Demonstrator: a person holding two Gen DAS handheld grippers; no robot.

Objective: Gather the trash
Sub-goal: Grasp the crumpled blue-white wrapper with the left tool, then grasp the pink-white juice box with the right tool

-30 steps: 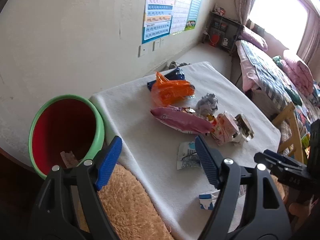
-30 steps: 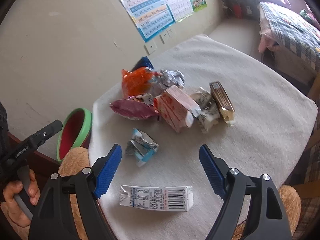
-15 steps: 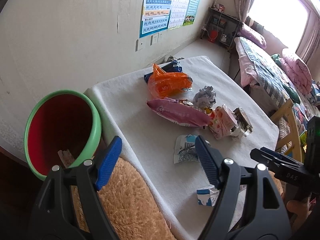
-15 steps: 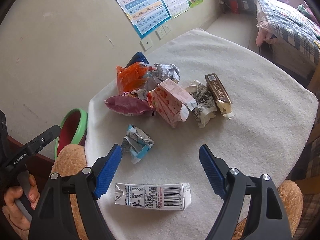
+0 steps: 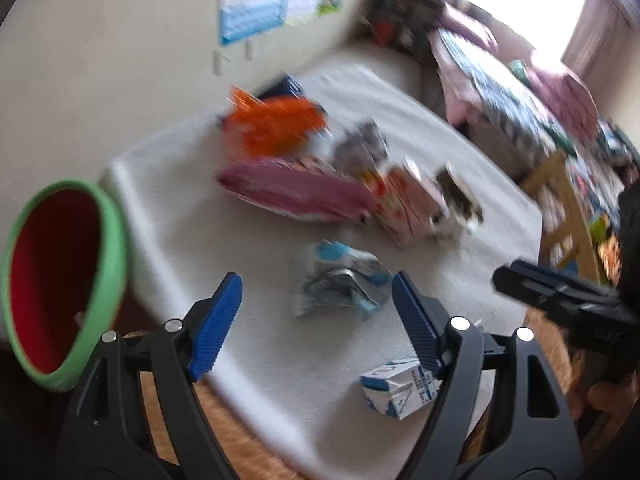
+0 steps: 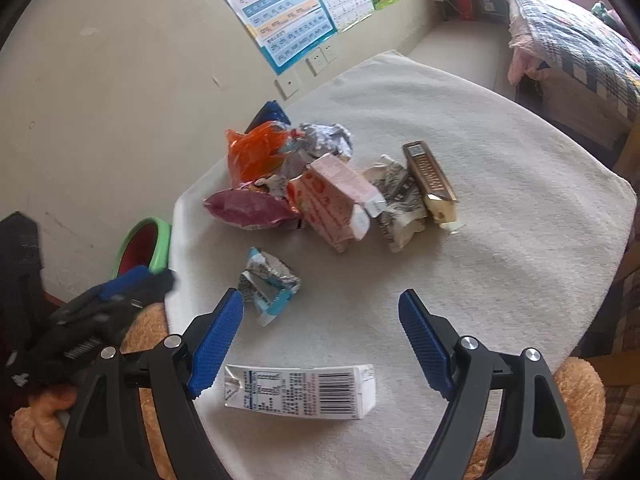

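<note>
Tilting down, left gripper jaws wide over crumpled wrapper

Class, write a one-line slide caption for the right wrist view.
Open right gripper above a milk carton on a trash-strewn table.

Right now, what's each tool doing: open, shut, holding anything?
Left tool: open, empty, above the crumpled blue-and-silver wrapper.
Right tool: open, empty, above the white milk carton.

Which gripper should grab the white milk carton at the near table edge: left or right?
Right, probably. The right gripper is open with the white milk carton lying flat just below its fingertips. The left gripper is open too, but lines up with the crumpled blue-silver wrapper instead.
</note>
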